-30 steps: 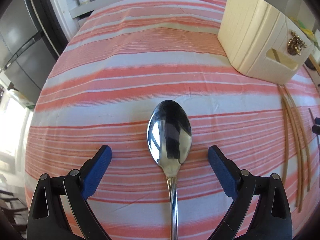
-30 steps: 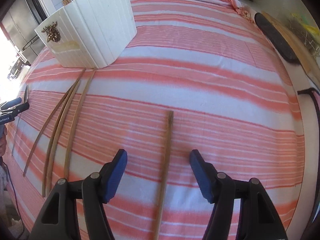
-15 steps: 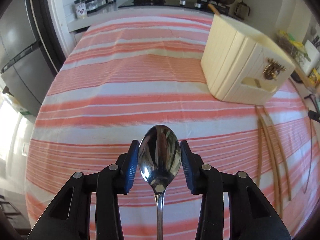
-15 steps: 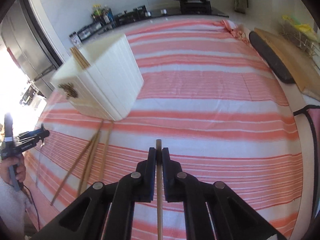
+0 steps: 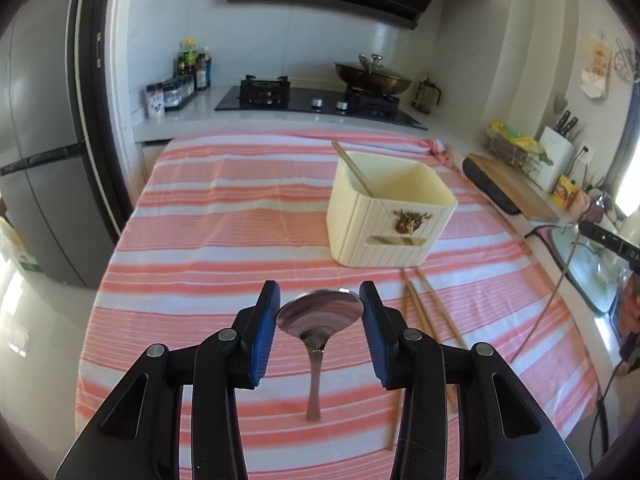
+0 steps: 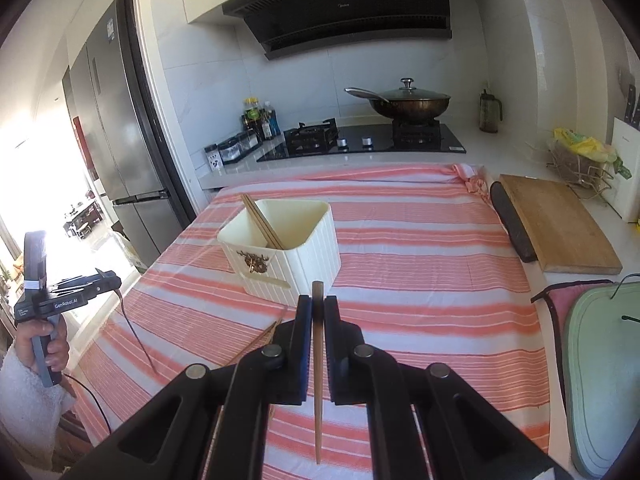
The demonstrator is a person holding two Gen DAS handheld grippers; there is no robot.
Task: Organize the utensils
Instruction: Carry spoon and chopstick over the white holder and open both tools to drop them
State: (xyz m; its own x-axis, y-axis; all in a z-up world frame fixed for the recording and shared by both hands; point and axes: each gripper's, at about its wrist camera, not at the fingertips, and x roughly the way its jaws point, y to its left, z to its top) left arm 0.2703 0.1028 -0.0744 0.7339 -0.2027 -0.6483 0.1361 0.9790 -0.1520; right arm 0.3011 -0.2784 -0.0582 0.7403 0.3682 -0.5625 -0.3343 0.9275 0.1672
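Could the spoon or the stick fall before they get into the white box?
Maybe. The left gripper pinches only the rounded bowl edges of the shiny spoon, so it might slip or swivel. The right gripper holds one thin chopstick near its top; the long hanging end might bump the utensil box rim.

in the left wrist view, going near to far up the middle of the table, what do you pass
left gripper holding the spoon → loose chopsticks on the striped cloth → cream utensil box with chopsticks in it → gas stove
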